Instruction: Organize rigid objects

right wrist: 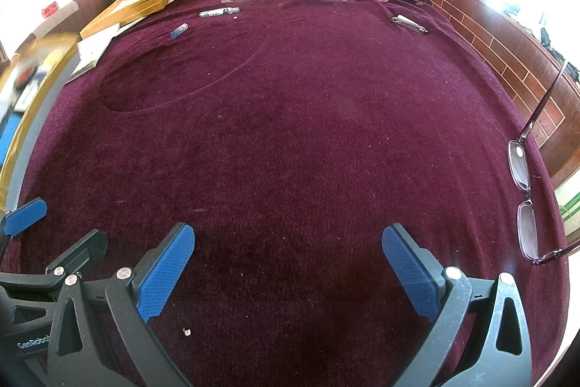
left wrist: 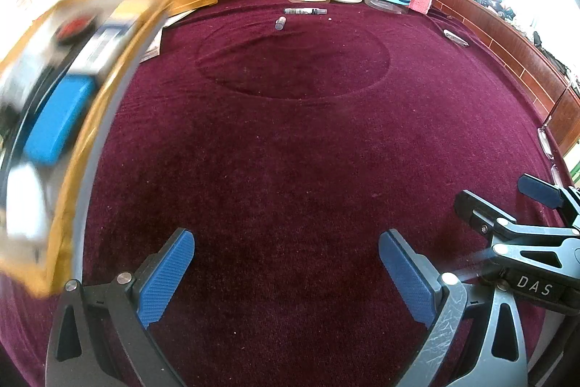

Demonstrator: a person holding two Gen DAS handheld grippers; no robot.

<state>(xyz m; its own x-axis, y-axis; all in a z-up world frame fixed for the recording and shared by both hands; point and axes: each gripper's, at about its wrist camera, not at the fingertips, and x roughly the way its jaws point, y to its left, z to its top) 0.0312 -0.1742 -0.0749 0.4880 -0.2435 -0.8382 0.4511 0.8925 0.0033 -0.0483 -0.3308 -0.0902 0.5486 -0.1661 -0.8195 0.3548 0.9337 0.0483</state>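
Both grippers hover low over the bench covered with dark red velvet cloth [right wrist: 290,151], and both are empty with the jaws wide apart: the left gripper [left wrist: 286,274] and the right gripper [right wrist: 288,272] stand side by side. The loose things lie well ahead, near the far edge. A black-and-white marker pen [right wrist: 219,12] lies with its long axis across the view, and a small blue capped tube [right wrist: 179,30] is just beside it, tilted. Metal nail clippers [right wrist: 409,23] lie far right, and purple-framed glasses [right wrist: 523,202] rest at the right edge, nearest to the right gripper. I judge the pen is closer to the left one.
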